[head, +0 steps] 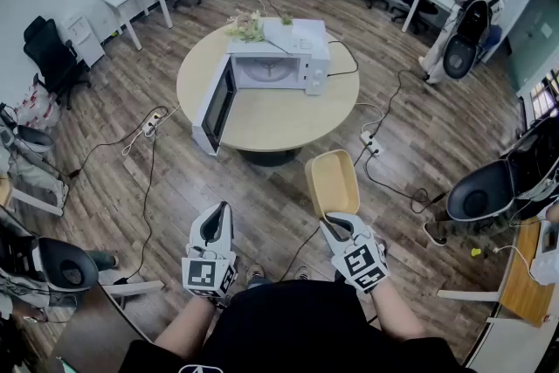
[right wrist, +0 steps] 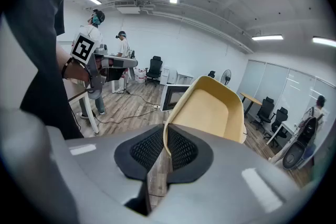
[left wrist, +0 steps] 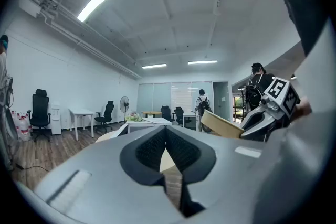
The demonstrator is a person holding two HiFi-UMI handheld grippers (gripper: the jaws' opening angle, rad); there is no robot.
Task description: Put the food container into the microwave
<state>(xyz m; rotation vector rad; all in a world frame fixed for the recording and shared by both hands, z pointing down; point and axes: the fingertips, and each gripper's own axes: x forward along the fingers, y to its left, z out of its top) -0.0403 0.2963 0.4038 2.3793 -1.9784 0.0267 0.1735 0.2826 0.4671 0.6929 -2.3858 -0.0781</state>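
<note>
The left gripper [head: 220,210] and right gripper [head: 332,224] are pale grey shells with black-lined jaws. Behind the jaws, each carries a cube [head: 210,273] of black-and-white square markers. The pads [left wrist: 149,150] at the jaw tips are black and finely dimpled, and the person wears a black top [head: 297,323].

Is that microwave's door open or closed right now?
Open. The microwave has its door swung out to the picture's left in the head view, and the pale inside of the oven shows.
</note>
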